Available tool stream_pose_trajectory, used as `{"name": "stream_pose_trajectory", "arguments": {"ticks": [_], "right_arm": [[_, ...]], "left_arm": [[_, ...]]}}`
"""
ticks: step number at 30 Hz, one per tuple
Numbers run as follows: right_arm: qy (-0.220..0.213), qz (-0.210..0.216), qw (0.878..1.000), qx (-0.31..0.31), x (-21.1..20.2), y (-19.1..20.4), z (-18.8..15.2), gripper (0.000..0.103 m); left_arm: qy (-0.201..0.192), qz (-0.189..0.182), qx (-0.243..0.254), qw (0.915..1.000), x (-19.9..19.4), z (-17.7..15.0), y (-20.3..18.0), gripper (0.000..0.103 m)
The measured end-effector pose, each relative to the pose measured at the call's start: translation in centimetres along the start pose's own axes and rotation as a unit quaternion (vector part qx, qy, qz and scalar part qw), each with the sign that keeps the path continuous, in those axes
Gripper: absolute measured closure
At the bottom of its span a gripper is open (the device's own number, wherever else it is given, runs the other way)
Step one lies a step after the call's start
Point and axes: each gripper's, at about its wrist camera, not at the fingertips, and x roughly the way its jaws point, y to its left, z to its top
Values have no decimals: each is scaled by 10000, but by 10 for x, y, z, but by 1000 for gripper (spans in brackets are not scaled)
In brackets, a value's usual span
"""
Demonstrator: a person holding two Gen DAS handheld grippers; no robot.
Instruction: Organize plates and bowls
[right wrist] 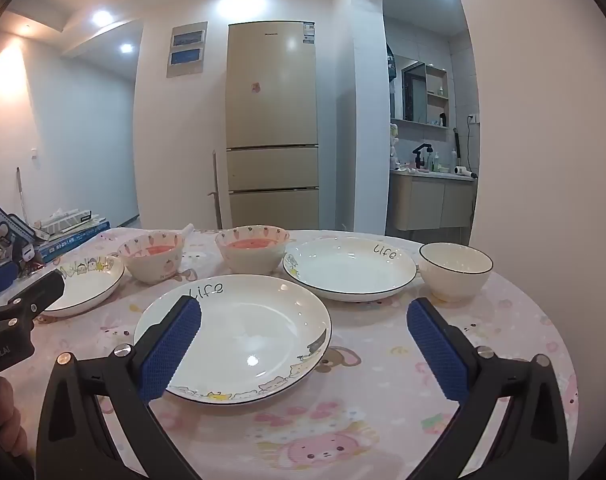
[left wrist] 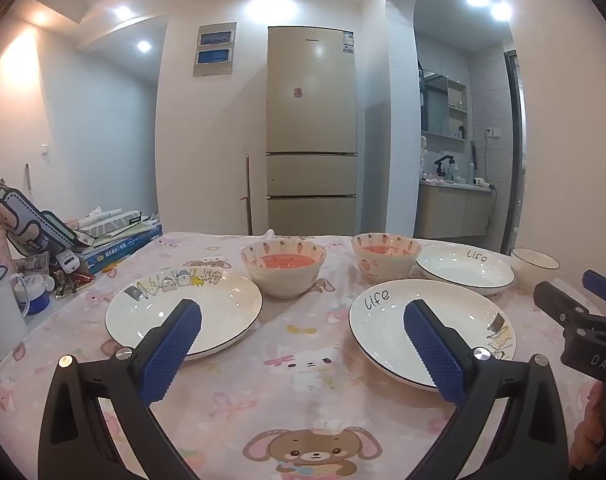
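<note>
Pink cartoon tablecloth [right wrist: 383, 420], fridge [left wrist: 311, 128] behind: your plates and bowls sit unsorted, nothing gripped.

You hold the left gripper [left wrist: 303, 344] and the right gripper [right wrist: 303, 344] low over the near edge, both with jaws spread wide and nothing between the pads. Three white plates lie apart on the cloth: one at left [left wrist: 207, 312], one lettered "Life" in the middle [right wrist: 243, 332], another "Life" plate farther back at right [right wrist: 351, 268]. Two carrot-patterned bowls [left wrist: 283, 268] [left wrist: 385, 256] with pink insides stand behind the plates, and a plain white bowl [right wrist: 455, 270] stands just beside the far right plate. Books [left wrist: 119, 240] crowd the table's left end.
</note>
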Motion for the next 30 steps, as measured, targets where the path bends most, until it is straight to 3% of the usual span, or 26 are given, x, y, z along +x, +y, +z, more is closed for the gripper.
{"name": "stream_pose_trajectory", "arguments": {"ticks": [30], "right_arm": [[195,-37,9998,39,7,-1,-1,0]], "left_arm": [[-69,-130,85,9999,-4,1,-14,0]]}}
